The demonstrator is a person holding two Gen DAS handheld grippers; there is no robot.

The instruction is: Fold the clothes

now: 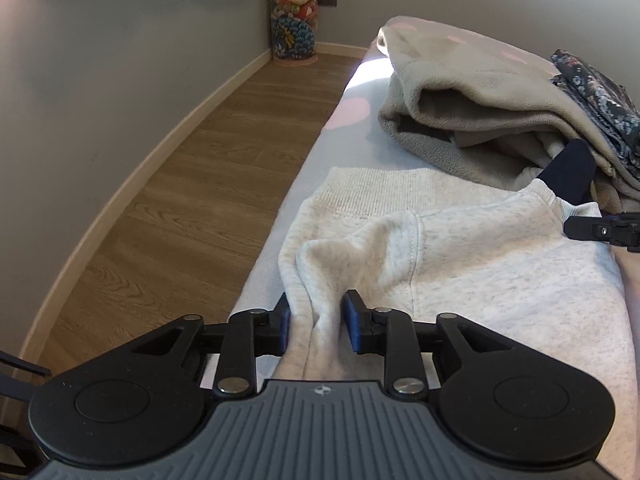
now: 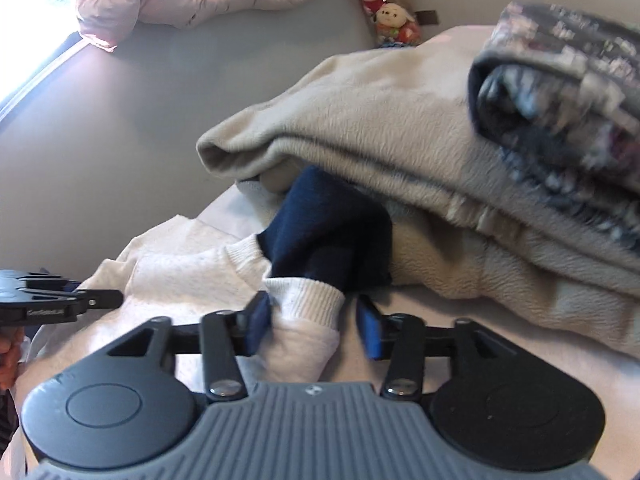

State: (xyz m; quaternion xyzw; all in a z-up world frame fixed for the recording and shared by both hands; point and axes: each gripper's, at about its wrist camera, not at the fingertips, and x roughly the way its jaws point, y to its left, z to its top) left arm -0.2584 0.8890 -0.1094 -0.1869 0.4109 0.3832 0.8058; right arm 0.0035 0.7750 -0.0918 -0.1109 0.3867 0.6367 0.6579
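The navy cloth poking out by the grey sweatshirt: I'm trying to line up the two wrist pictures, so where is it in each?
Left wrist view: the navy cloth sits at the right, mid-height, between the light grey sweatshirt and the beige fleece.
Right wrist view: centre, just above the sweatshirt's ribbed cuff.
Shared landmark: the beige fleece behind it, with the dark floral garment on top.

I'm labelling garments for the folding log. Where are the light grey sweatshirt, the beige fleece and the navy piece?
light grey sweatshirt [image 1: 500,264]: left wrist view, flat body panel.
beige fleece [image 2: 380,120]: right wrist view, upper folded layer.
navy piece [image 2: 332,228]: right wrist view, middle of the dark fabric.
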